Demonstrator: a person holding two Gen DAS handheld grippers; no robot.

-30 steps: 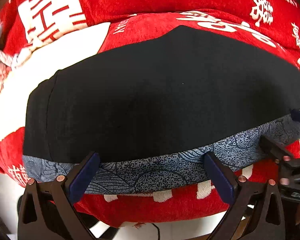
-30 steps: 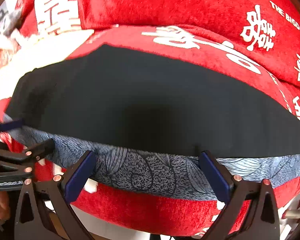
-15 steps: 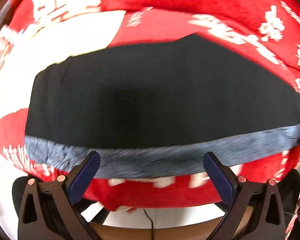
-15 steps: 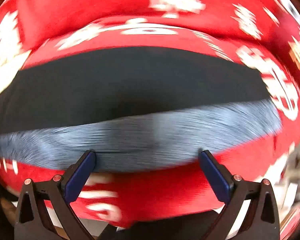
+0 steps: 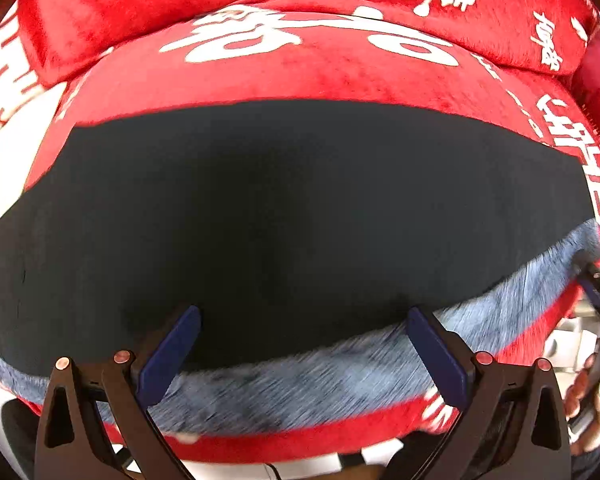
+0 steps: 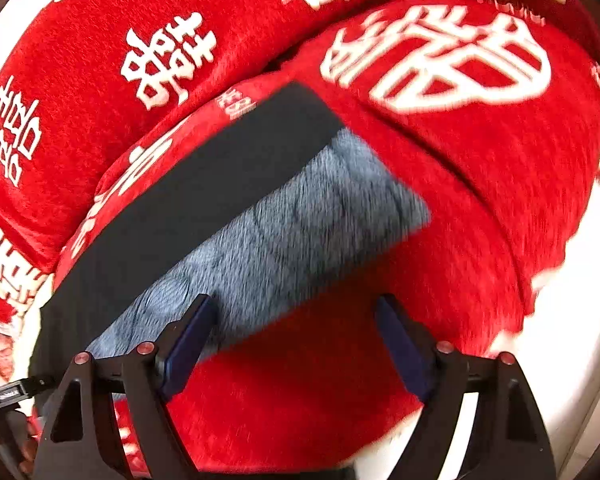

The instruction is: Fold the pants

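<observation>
The pants [image 5: 292,208] lie flat across the red cushion [image 5: 324,72], patterned band along its near edge. Both the left gripper [image 5: 304,344] and the right gripper [image 6: 296,340] gape wide, holding nothing (frames blurred). Each should likely pinch the band's corners squarely before folding.

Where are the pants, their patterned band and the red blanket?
pants [image 5: 280,208], left wrist view, black panel middle.
patterned band [image 6: 300,220], right wrist view, blue-grey strip.
red blanket [image 6: 480,184], right wrist view, bare plush.
</observation>
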